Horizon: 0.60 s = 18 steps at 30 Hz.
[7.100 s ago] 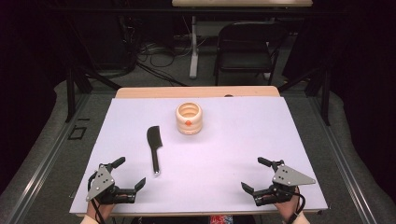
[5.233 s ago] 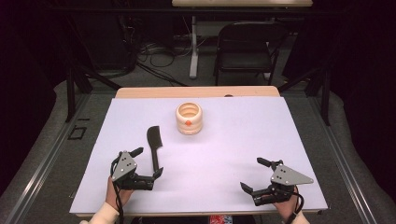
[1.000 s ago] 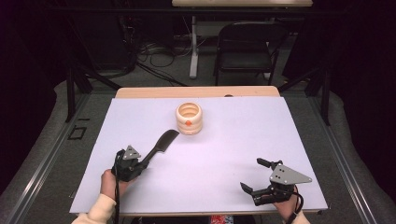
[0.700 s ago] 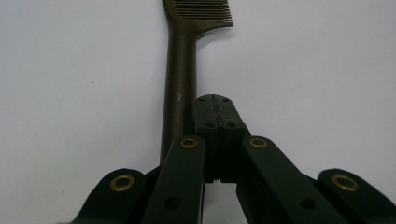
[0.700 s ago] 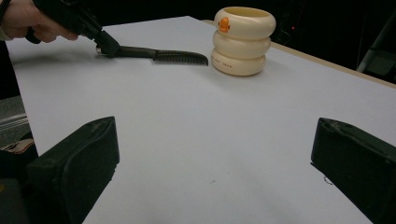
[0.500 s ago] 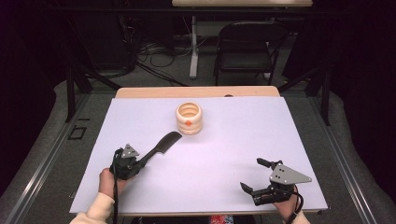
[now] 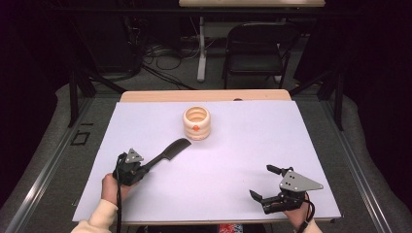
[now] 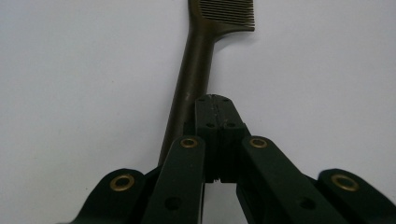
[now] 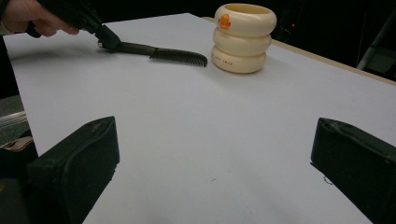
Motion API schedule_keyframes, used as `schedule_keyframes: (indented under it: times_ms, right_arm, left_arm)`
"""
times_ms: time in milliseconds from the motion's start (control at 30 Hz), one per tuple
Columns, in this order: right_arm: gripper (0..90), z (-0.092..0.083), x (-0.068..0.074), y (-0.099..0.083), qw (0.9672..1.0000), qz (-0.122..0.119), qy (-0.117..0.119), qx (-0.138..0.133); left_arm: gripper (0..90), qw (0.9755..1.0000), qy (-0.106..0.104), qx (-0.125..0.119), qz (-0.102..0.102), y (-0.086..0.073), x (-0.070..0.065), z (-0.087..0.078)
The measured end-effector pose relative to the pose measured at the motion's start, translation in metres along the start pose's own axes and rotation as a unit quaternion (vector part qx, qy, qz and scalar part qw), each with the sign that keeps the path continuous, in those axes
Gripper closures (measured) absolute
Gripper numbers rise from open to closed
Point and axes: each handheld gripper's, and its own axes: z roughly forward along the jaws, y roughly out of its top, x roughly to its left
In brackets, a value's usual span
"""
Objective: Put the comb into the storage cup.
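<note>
My left gripper (image 7: 137, 170) sits at the near-left part of the white table (image 7: 233, 145), its jaws pressed together on the handle of a black comb (image 7: 165, 154). The comb runs from my jaws up and to the right across the table, and its toothed end stops near the cream ringed holder (image 7: 196, 123) without touching it. The holder stands upright in the far-middle area of the table, with an orange mark on its side. Bare table surface lies between the comb's toothed end and the holder. My right gripper (image 7: 272, 187) rests at the near-right corner, well apart from the comb and the holder, its jaws spread wide with bare table between them. The left gripper view shows the jaw tips (image 8: 215, 116) shut tight, with the comb handle (image 8: 189, 88) running out from beside and under them and fine teeth at the top edge. The right gripper view shows the comb (image 9: 154, 51) held low over the table with a shadow under it, the hand (image 9: 37, 18) gripping my left gripper, and the holder (image 9: 243, 37) as three stacked rings with an open top. A dark folding chair (image 7: 257, 48) stands beyond the far edge of the table.
</note>
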Motion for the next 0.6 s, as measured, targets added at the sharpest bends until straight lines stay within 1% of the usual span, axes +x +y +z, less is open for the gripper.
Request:
schedule_keyframes:
  times_ms: [33,167,200,267,333,367,433,600]
  right_arm:
    - [0.4,0.000,0.000,0.000,1.0000,0.000,0.000,0.000]
    - [0.4,0.000,0.000,0.000,1.0000,-0.002,0.001,0.001]
    - [0.4,0.000,0.000,0.000,1.0000,-0.002,0.000,0.000]
    - [0.4,0.000,0.000,0.000,1.0000,0.001,0.001,0.000]
    - [0.4,0.000,-0.001,0.000,1.0000,-0.002,0.001,0.001]
    - [0.4,0.001,-0.001,0.000,1.0000,-0.002,0.002,0.001]
    - [0.4,0.001,-0.001,0.000,1.0000,0.000,0.002,0.002]
    - [0.4,0.001,0.000,0.000,1.0000,-0.001,0.002,0.003]
  left_arm:
    - [90.0,1.0000,0.001,0.001,-0.002,0.000,0.000,0.000]
    - [90.0,1.0000,0.004,0.003,0.000,0.000,0.002,0.000]
    - [90.0,1.0000,0.008,0.002,0.001,0.000,0.002,0.000]
    - [90.0,1.0000,0.008,0.003,0.000,0.001,0.003,0.001]
    - [90.0,0.9999,0.013,0.005,0.006,0.001,0.005,0.002]
    - [90.0,0.9999,0.012,0.009,0.007,0.001,0.006,0.001]
    - [90.0,0.9998,0.015,0.010,0.003,0.001,0.008,0.003]
    - [90.0,0.9997,0.023,0.009,0.004,0.001,0.010,0.002]
